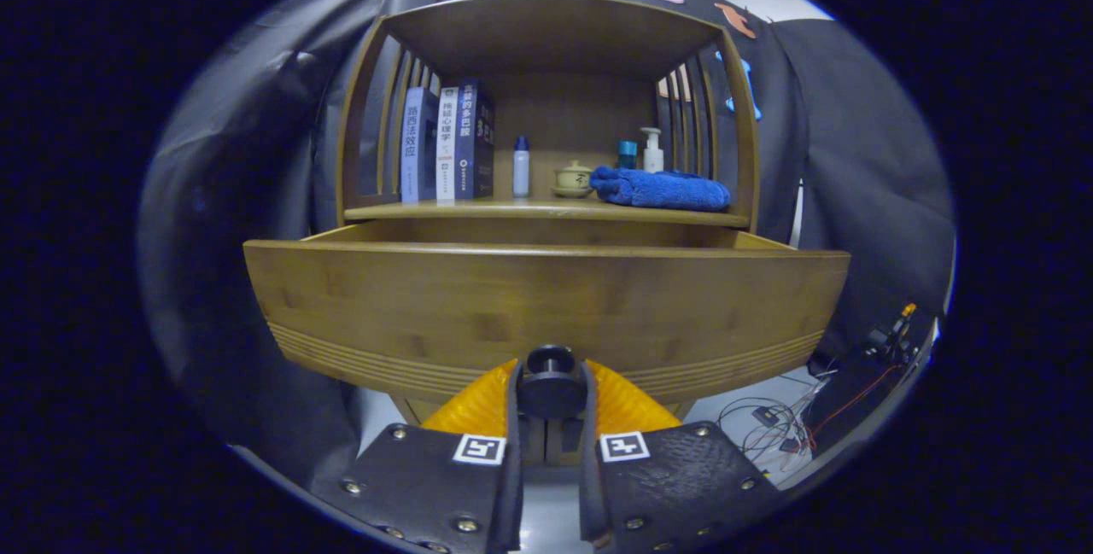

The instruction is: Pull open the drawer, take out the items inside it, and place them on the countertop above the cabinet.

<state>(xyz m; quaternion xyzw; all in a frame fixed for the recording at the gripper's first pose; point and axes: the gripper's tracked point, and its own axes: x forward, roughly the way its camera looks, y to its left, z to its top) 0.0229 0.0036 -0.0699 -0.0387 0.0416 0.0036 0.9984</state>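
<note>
Drawer [546,298] pulled out from the cabinet [546,110], wooden front facing the camera, interior not visible from this angle. Dark round knob [551,383] at lower centre of drawer front, clamped between both fingers of the hand-held gripper [551,405]. Above the drawer, on the surface [478,211]: folded blue towel [659,189] at right, small lidded cup [573,179] just left of it, pump bottle [652,150] and teal jar [628,154] behind. White bottle [521,166] mid-left, books [447,144] upright at far left.
</note>
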